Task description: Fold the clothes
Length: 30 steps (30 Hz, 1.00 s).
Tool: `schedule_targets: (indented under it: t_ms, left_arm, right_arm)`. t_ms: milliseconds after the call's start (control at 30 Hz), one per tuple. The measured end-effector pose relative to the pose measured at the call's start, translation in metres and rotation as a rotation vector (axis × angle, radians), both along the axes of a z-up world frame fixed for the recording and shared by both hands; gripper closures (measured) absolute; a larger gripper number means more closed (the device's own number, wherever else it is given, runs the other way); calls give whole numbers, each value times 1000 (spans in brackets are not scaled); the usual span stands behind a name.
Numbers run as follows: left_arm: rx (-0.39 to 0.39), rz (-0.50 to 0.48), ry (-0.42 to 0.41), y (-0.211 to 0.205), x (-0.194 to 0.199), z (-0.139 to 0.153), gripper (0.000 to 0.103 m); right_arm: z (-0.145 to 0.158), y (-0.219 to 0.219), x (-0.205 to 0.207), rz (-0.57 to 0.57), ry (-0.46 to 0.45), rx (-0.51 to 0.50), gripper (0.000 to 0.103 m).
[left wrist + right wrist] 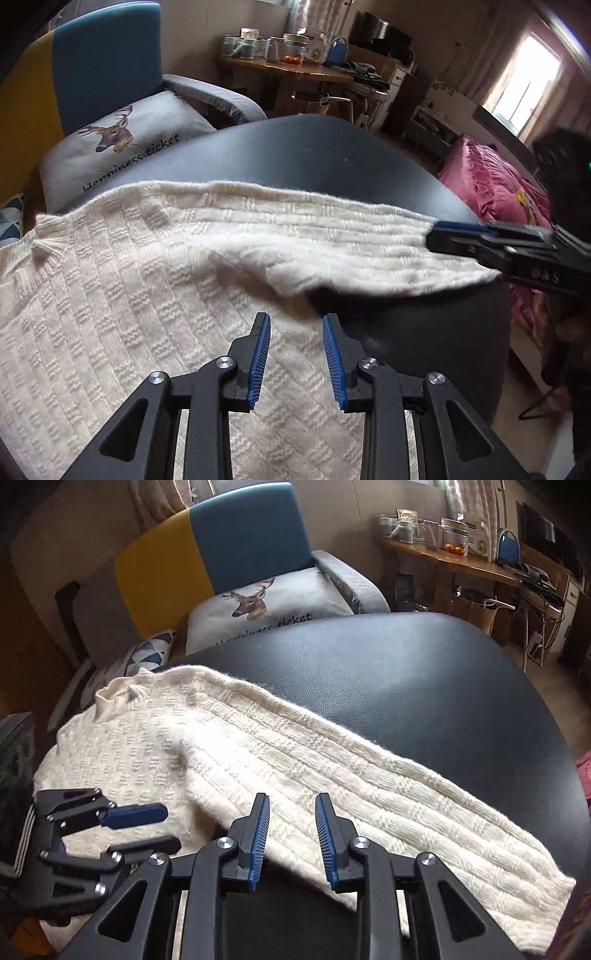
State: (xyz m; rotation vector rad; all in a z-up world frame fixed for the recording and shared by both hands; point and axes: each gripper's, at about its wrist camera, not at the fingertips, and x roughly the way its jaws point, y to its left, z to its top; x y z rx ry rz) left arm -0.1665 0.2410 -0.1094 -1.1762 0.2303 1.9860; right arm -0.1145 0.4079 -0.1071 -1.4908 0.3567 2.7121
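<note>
Two blue-padded grippers, left gripper (296, 350) and right gripper (291, 830), are held parted and empty above the cream knitted sweater (229, 746), spread on the black leather table (424, 679). Its right sleeve (424, 812) is best pinched near the cuff and folded leftward across the body.

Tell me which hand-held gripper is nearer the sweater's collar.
Left. The left hand-held gripper hovers over the sweater body below the collar; the right hand-held gripper is over the outstretched sleeve, farther away.
</note>
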Motion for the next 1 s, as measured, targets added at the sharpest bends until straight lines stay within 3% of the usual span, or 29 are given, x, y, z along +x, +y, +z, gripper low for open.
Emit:
schedule_targets:
  t_ms: [167, 233, 400, 600, 733, 867, 1000]
  left_arm:
    - [23, -60, -25, 12, 6, -12, 73]
    - [9, -62, -48, 16, 5, -22, 73]
    - [81, -38, -106, 5, 2, -36, 73]
    - [95, -16, -138, -2, -3, -24, 73]
    - [82, 20, -50, -15, -7, -3, 73]
    - [50, 63, 12, -23, -32, 11, 73]
    - [2, 81, 37, -17, -62, 15, 73]
  right_arm:
    - [-37, 8, -37, -25, -147, 106, 78]
    - [-38, 15, -38, -34, -134, 104, 80]
    - [-39, 24, -41, -42, -107, 121, 80]
    - [-15, 53, 1, -152, 25, -83, 78]
    - [-6, 93, 61, -307, 72, -147, 78]
    - [-9, 124, 85, -386, -33, 94, 78]
    - [-27, 153, 81, -428, -131, 183, 78]
